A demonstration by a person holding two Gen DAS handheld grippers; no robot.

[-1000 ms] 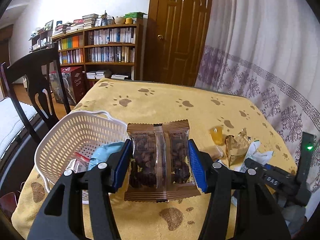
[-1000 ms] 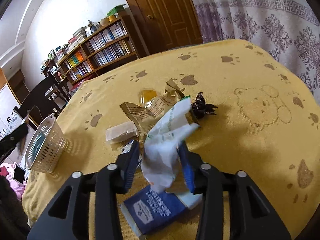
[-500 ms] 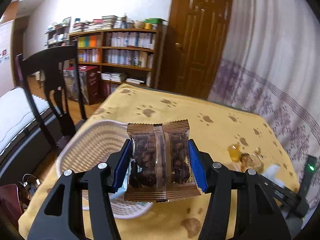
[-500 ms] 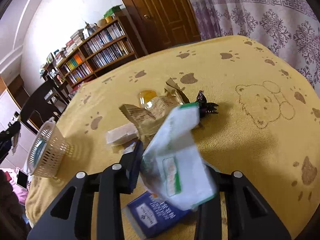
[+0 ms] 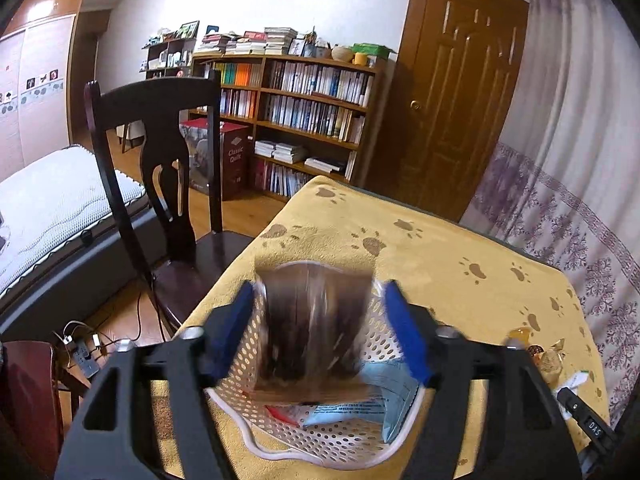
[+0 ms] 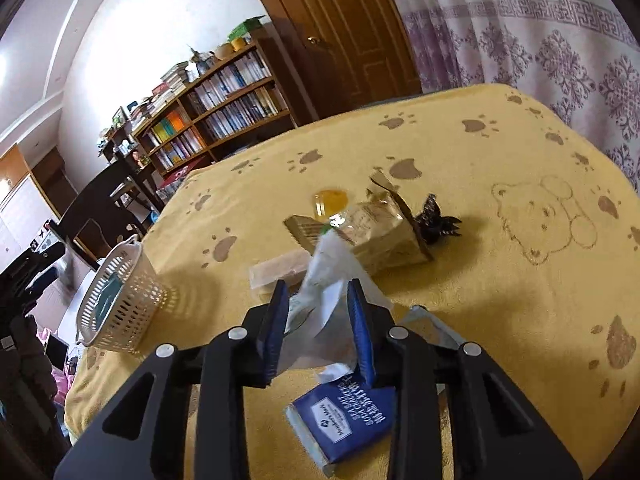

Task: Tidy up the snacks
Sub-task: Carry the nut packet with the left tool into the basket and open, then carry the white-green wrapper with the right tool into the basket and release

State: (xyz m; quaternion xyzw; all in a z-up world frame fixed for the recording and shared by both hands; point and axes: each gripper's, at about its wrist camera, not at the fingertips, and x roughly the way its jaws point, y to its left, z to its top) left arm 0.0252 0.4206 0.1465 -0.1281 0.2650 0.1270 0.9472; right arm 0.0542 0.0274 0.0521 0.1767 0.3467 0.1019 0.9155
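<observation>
My left gripper (image 5: 318,292) hangs open over the white perforated basket (image 5: 320,444). A brown nut packet (image 5: 316,332) is motion-blurred between its spread blue fingers, dropping loose into the basket. A light blue packet (image 5: 384,400) and a red one (image 5: 280,414) lie inside. My right gripper (image 6: 318,292) is shut on a crumpled white packet (image 6: 328,276), held above the yellow tablecloth (image 6: 480,300). The basket (image 6: 120,300) stands at the table's left edge in the right wrist view.
A blue packet (image 6: 344,420) lies under the right gripper. Beyond it are a beige bar (image 6: 276,270), a tan bag (image 6: 376,236), an orange jelly cup (image 6: 330,202) and a black wrapper (image 6: 436,222). A dark chair (image 5: 160,184) stands beside the table's left edge.
The left gripper moved over the basket and opened, letting go of the brown packet, which now falls. The right gripper lifted and turned the white packet slightly.
</observation>
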